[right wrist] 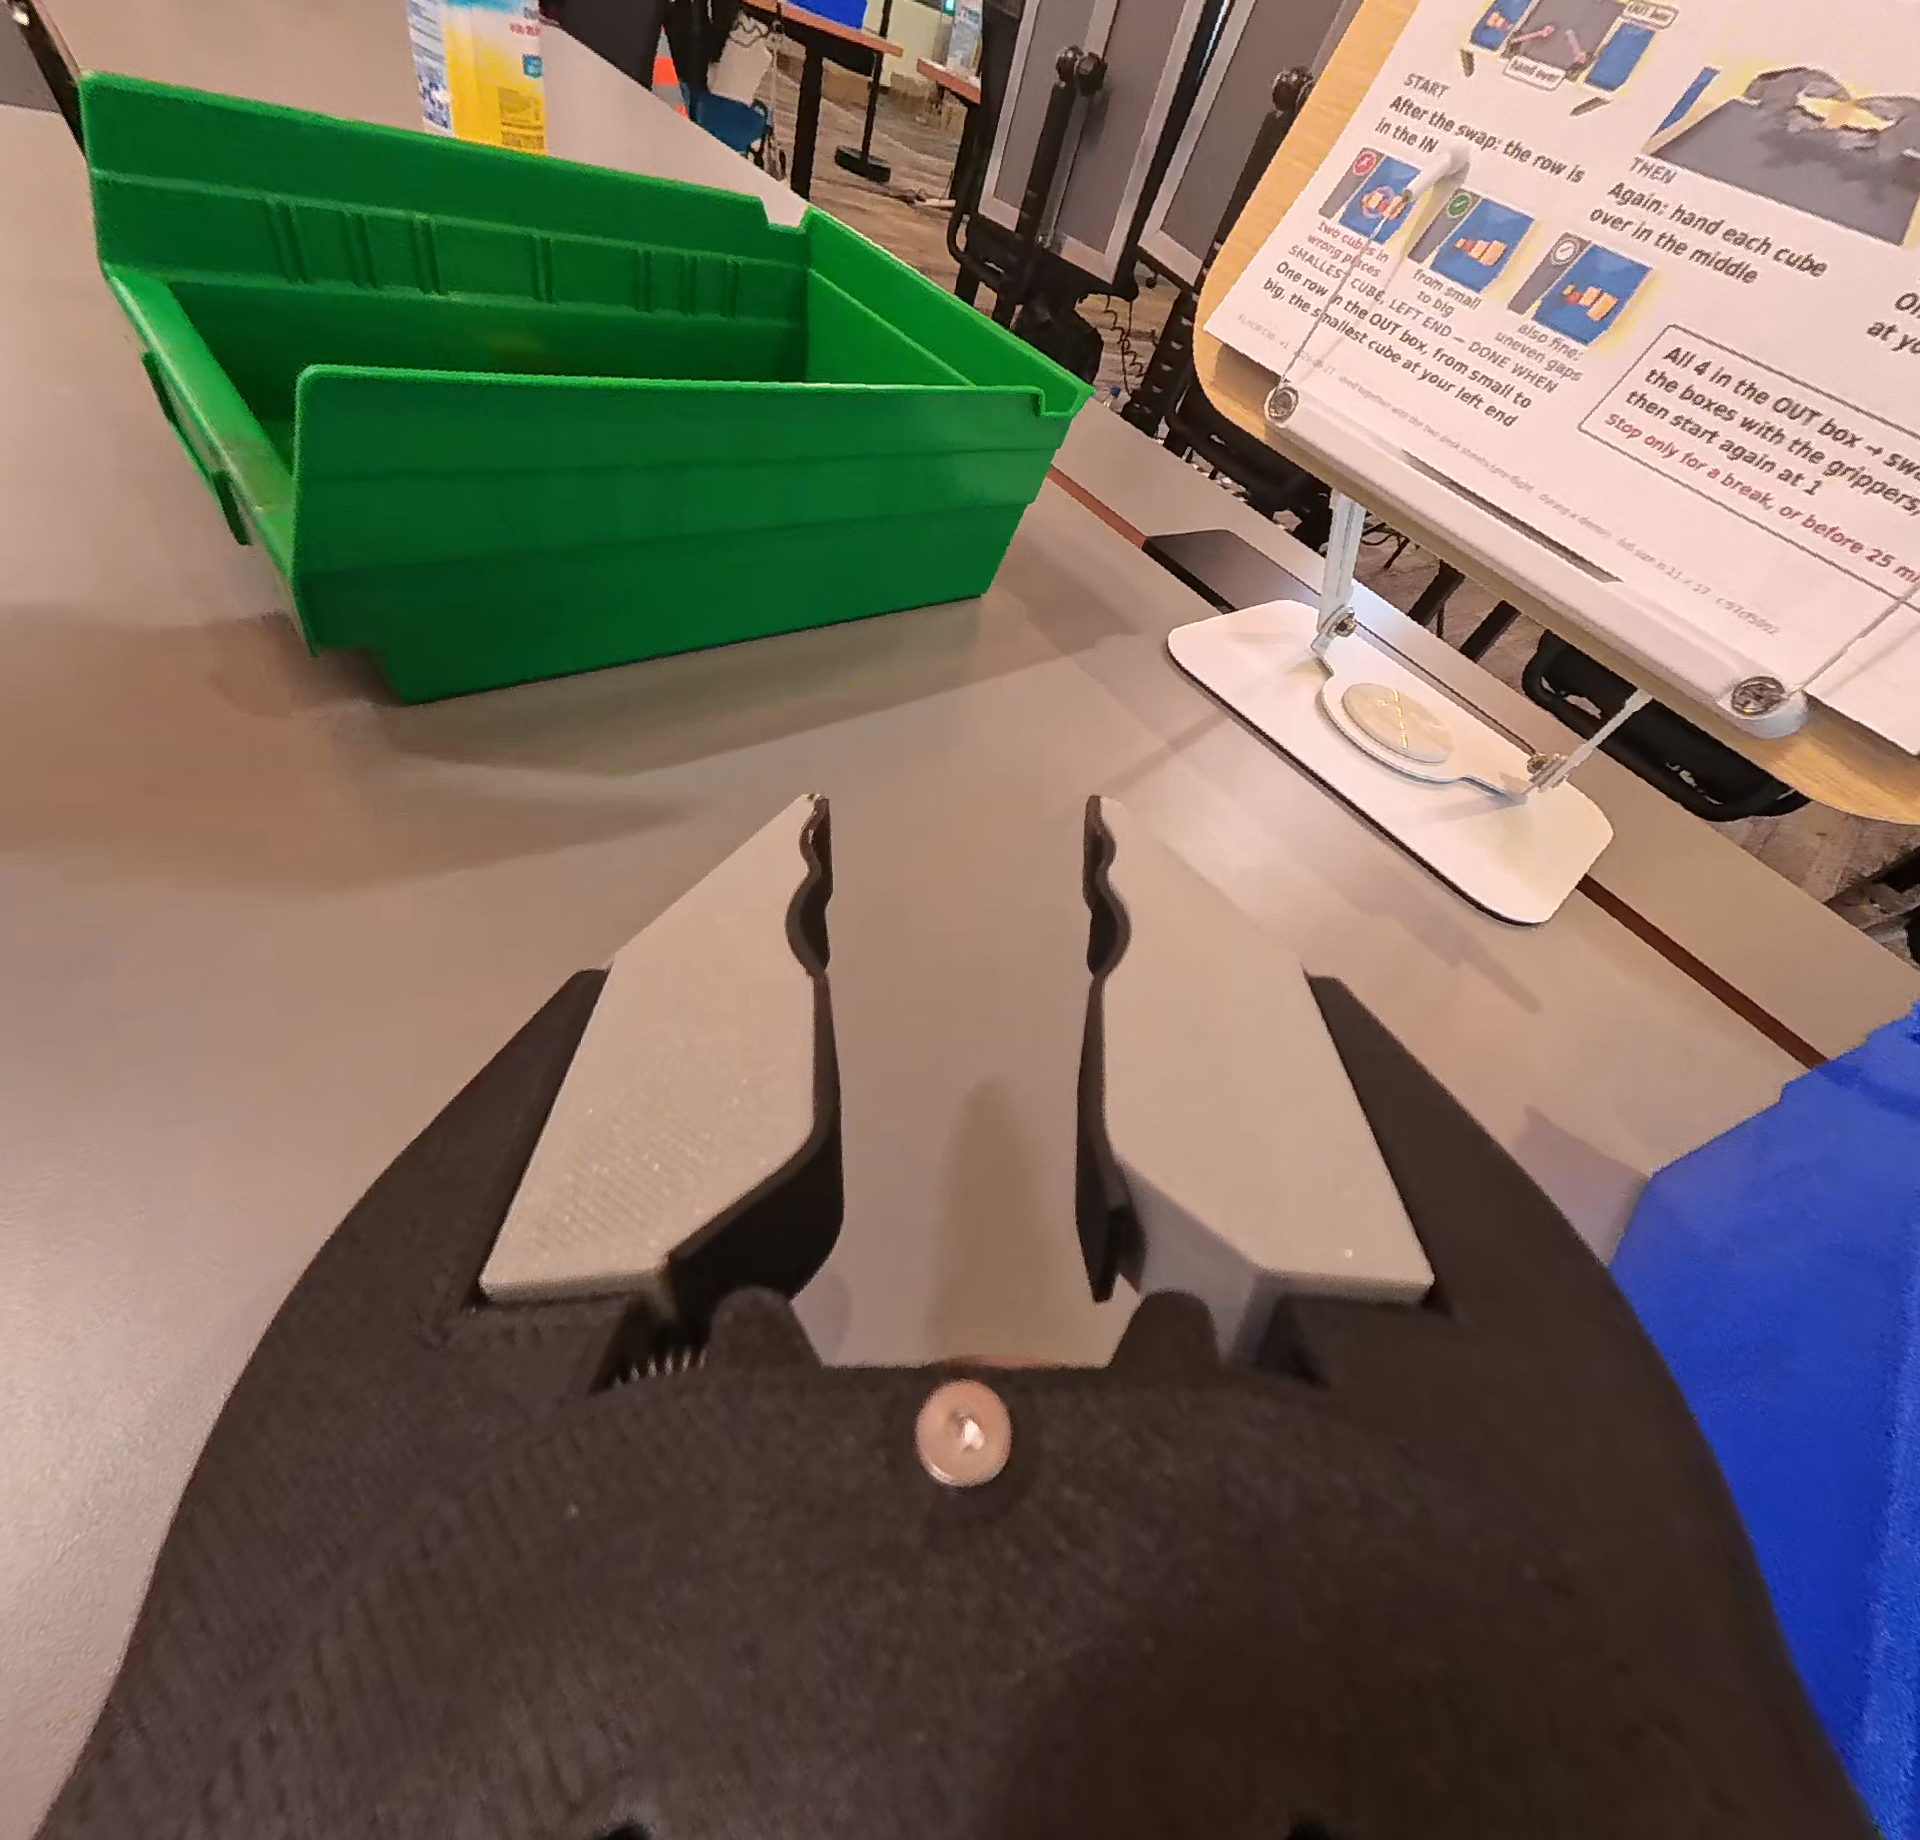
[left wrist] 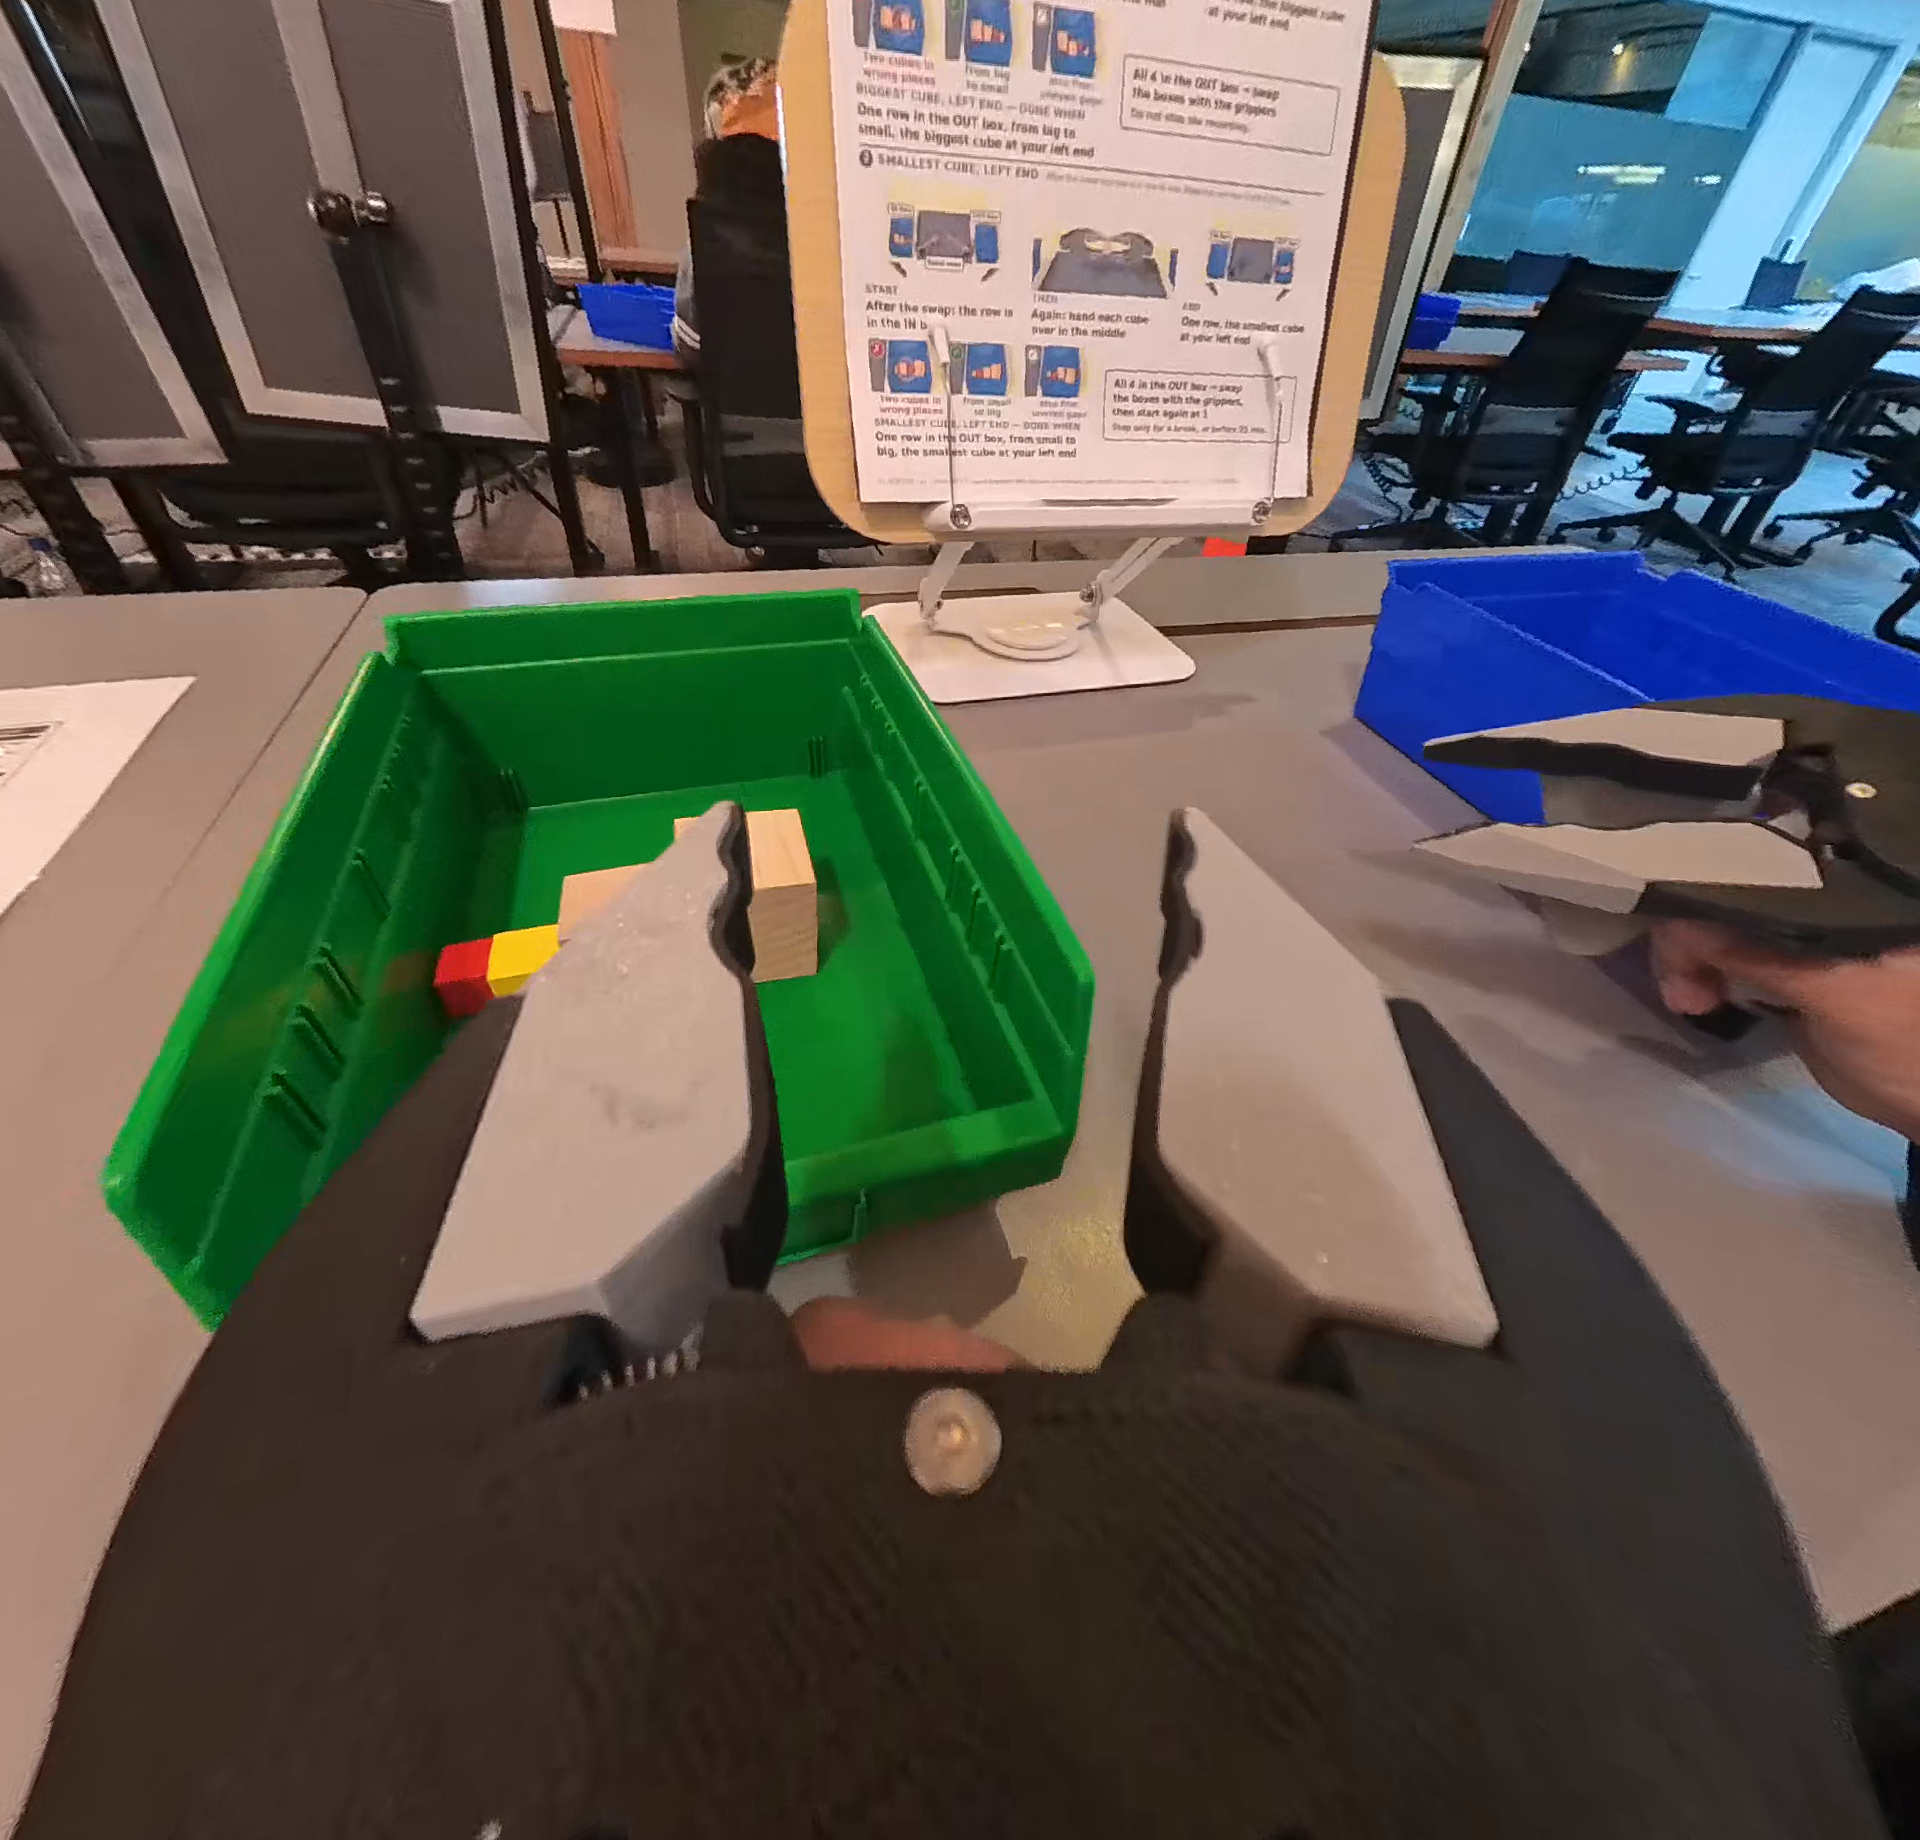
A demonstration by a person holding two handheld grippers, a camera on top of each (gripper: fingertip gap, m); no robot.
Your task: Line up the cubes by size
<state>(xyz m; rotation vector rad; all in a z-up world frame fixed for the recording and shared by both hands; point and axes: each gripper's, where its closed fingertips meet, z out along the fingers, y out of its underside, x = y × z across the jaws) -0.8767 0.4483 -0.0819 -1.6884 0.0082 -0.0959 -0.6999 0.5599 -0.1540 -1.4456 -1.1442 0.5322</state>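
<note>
A: Hovering over the near end of the green bin (left wrist: 914, 959), the left gripper (left wrist: 956, 834) has its jaws spread wide with nothing between them. Its left finger (left wrist: 644, 1011) hangs over the bin's inside; the other one is outside the bin's right wall.

B: And the cubes?

A: All inside that bin, ahead of the left finger. A tall pale wooden cube (left wrist: 781, 891) stands just past the fingertip, a second wooden cube (left wrist: 603, 897) sits to its left, mostly hidden by the finger, then a small yellow cube (left wrist: 523, 954) and a small red cube (left wrist: 463, 975), touching each other. They run in a row from the red one on the left up to the biggest on the right.

B: The right gripper?

A: The right gripper (right wrist: 956, 814) is parted too and holds nothing, only bare grey table (right wrist: 935, 751) shows between its fingers. The green bin lies ahead to its left, the blue bin (right wrist: 1787, 1375) close on its right, and the white stand with an instruction sheet (right wrist: 1621, 315) ahead to its right.
</note>
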